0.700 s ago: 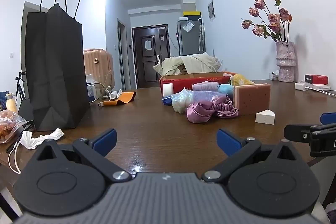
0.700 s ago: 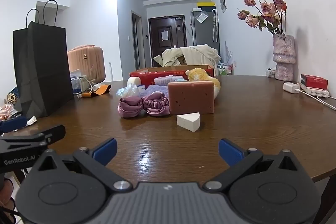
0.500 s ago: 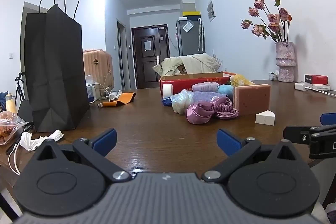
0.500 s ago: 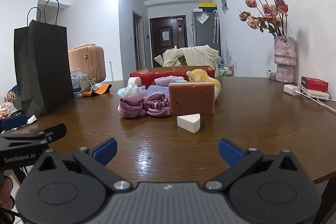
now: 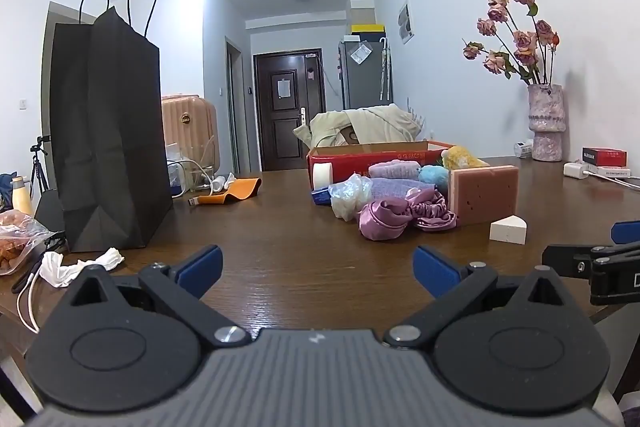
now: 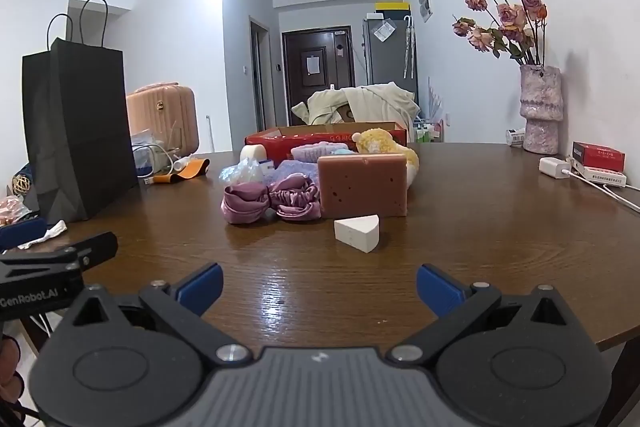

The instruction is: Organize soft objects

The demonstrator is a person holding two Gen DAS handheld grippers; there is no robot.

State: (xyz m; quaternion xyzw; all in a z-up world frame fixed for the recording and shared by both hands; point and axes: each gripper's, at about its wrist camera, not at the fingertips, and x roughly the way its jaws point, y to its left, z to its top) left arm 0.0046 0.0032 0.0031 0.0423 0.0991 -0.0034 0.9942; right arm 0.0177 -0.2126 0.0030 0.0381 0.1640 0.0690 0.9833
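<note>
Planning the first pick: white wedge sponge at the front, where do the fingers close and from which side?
Grip the white wedge sponge across its two flat side faces, near the thick curved end. It lies flat, alone in front of the brown sponge block, so come in low from the near table edge with the open right gripper, which faces it almost head-on. Probably squashy, so close gently.

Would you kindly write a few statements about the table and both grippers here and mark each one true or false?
1. The white wedge sponge lies in front of the pink sponge block. True.
2. The left gripper is clamped on the purple scrunchie. False: it is open and holds nothing; the scrunchie lies on the table.
3. The black paper bag stands upright. True.
4. The right gripper is shut. False: it is open.
5. The vase of dried roses lies tipped over. False: it stands upright.
</note>
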